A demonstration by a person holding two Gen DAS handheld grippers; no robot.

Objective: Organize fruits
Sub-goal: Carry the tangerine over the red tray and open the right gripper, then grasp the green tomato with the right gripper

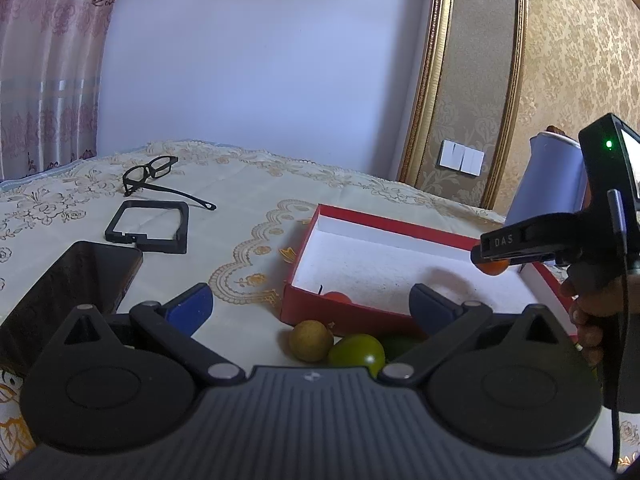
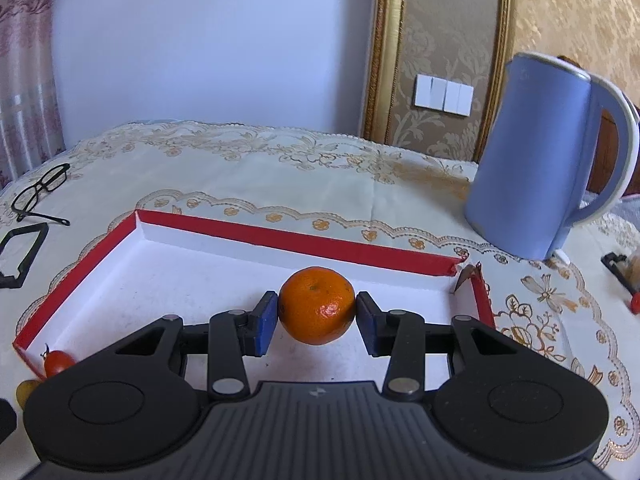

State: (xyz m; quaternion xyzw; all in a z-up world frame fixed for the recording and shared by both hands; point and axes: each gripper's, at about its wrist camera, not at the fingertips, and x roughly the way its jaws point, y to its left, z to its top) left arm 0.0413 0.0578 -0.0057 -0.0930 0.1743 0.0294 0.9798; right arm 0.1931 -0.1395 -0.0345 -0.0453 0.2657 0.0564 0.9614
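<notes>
Right wrist view gave us the worktop [image 2: 280,168] first, spread with an embroidered cream cloth, and on it the red box [image 2: 256,236] with its white floor open to us, plainly the place meant for the fruit. At two o'clock from the box stood the blue kettle [image 2: 536,160], well apart from the work and out of our path. At nine o'clock lay the glasses [image 2: 38,192], also clear of the box.

We held the right tongs [image 2: 316,312] closed on the orange [image 2: 317,305], pads pressing its two sides, so the round fruit could not roll out. It hung above the box floor near the middle, not yet set down as far as we could judge. One small red tomato [image 2: 58,362] sat inside the box at its eight o'clock corner.

From the left wrist view, we kept the left tongs [image 1: 316,308] spread wide and empty, waiting just outside the near wall of the box. Directly ahead of them, at twelve o'clock, lay the tan fruit [image 1: 311,340] and the green fruit [image 1: 358,354], touching each other on the cloth, likely our next picks.
</notes>
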